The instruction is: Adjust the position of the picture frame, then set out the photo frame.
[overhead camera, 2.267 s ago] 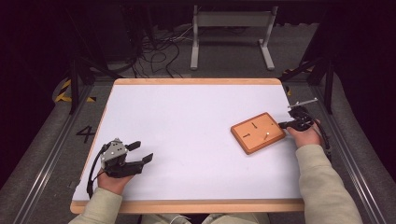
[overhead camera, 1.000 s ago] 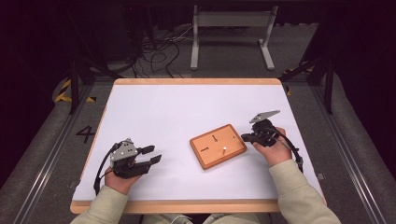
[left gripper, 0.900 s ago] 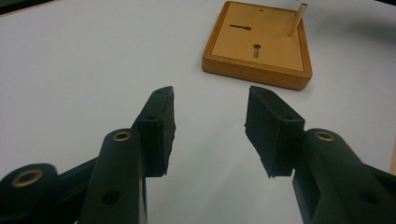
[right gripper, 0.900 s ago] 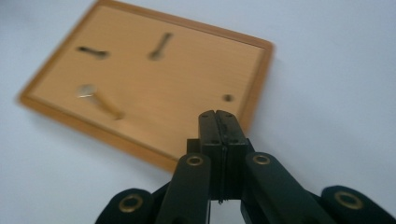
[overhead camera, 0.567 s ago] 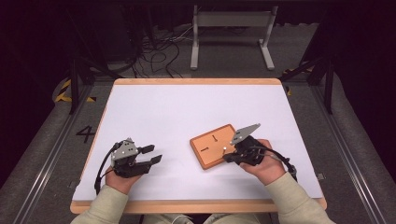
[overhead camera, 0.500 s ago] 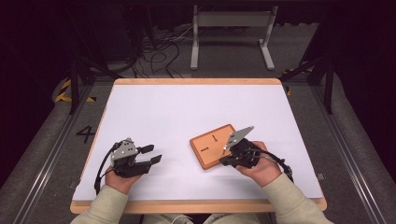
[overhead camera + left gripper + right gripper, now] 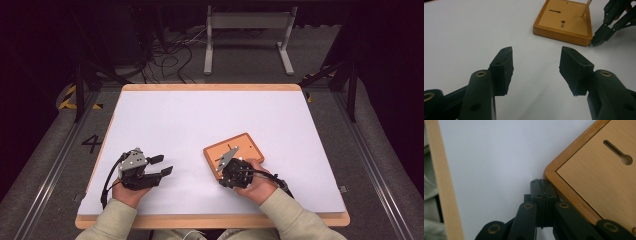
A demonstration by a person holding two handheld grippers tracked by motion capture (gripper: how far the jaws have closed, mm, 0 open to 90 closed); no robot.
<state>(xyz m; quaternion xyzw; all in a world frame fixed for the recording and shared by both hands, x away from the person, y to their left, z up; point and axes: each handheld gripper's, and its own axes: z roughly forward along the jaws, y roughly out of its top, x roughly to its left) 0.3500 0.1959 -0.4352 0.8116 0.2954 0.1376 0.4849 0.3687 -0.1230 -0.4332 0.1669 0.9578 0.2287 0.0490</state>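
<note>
Seen from the high view: white worktop (image 7: 210,120) with a pale wooden rim, dark floor and cables behind it. Near the front of the worktop, slightly right of middle, an orange wooden board (image 7: 240,150), lying flat and turned at an angle to the worktop edges. In the board's top face, a keyhole-shaped slot (image 7: 618,151) and a small round hole (image 7: 562,24); also a thin wooden peg (image 7: 586,8) standing up from it, leaning a little.

Left tongs (image 7: 162,165) held low over the front left part of the worktop, well apart from the board, pointing toward the right. Jaws spread wide in the left gripper view, nothing between them, only bare white surface (image 7: 535,62).

Right tongs (image 7: 543,188) at the board's near corner, held by the right hand (image 7: 255,182) coming from the bottom edge. Jaws pressed fully together in the right gripper view, nothing gripped between them. Tips just beside the rim of the board at that corner; touching or a hair apart, cannot tell. Grey three-cornered plate (image 7: 224,159) above the tongs, overlapping the board's near edge in the high view.
</note>
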